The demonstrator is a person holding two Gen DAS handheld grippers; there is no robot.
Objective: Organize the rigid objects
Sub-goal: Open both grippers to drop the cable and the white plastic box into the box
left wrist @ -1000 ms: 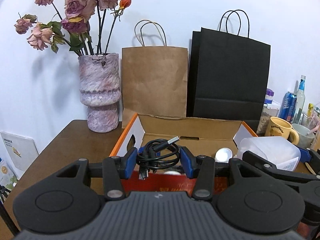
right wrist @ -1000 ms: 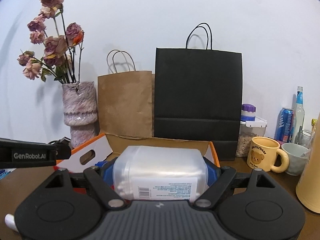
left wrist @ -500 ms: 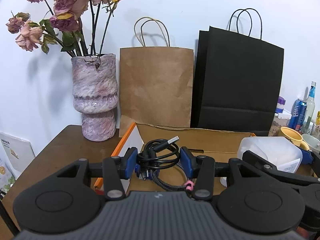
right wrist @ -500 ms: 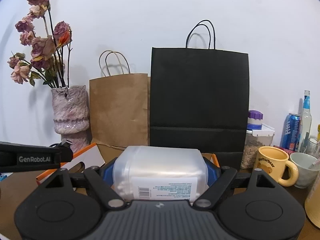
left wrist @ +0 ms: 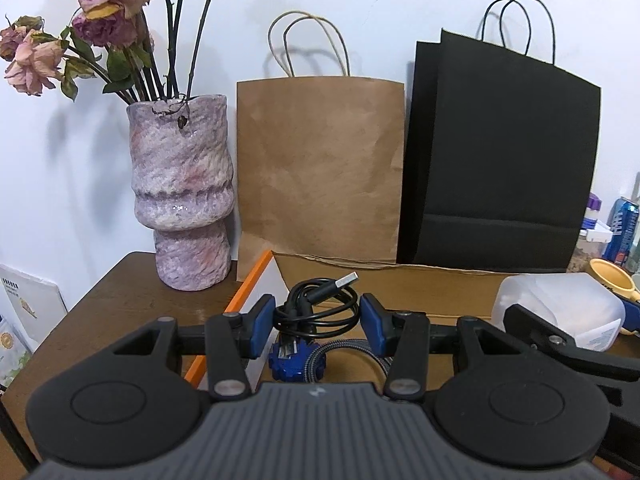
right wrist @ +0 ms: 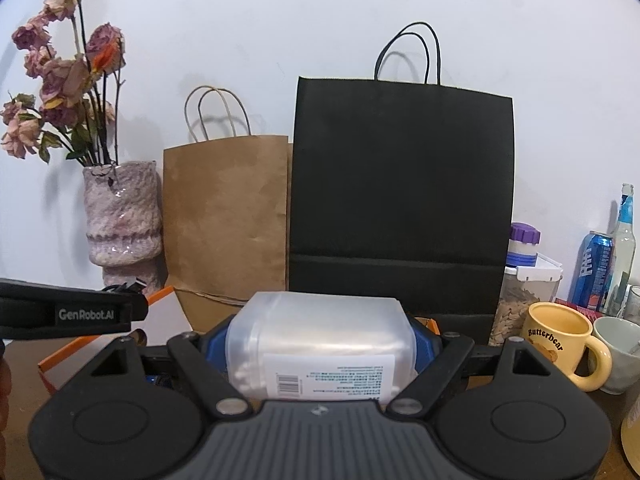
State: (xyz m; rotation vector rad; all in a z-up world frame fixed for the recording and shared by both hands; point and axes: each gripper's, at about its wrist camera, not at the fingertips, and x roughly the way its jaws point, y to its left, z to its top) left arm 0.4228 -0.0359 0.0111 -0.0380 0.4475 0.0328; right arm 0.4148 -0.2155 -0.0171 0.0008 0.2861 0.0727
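My left gripper (left wrist: 318, 322) is shut on a coiled black USB cable (left wrist: 320, 304) and holds it above the left end of the open cardboard box (left wrist: 380, 276). A blue knobbed piece (left wrist: 292, 362) and a braided grey cable (left wrist: 352, 350) lie in the box below it. My right gripper (right wrist: 320, 344) is shut on a translucent plastic container (right wrist: 320, 344) with a white label, held over the box; it also shows at the right of the left wrist view (left wrist: 560, 304). The left gripper's body shows in the right wrist view (right wrist: 68, 314).
A purple vase of dried roses (left wrist: 182, 196), a brown paper bag (left wrist: 320, 168) and a black paper bag (left wrist: 504, 160) stand against the wall behind the box. A yellow mug (right wrist: 560, 340), a white cup (right wrist: 620, 352), a blue can (right wrist: 596, 270), a bottle and a seed jar (right wrist: 520, 292) stand at right.
Both grippers have risen and tilted up with their loads still held. The box now sits lower in both views and its inside is mostly hidden.
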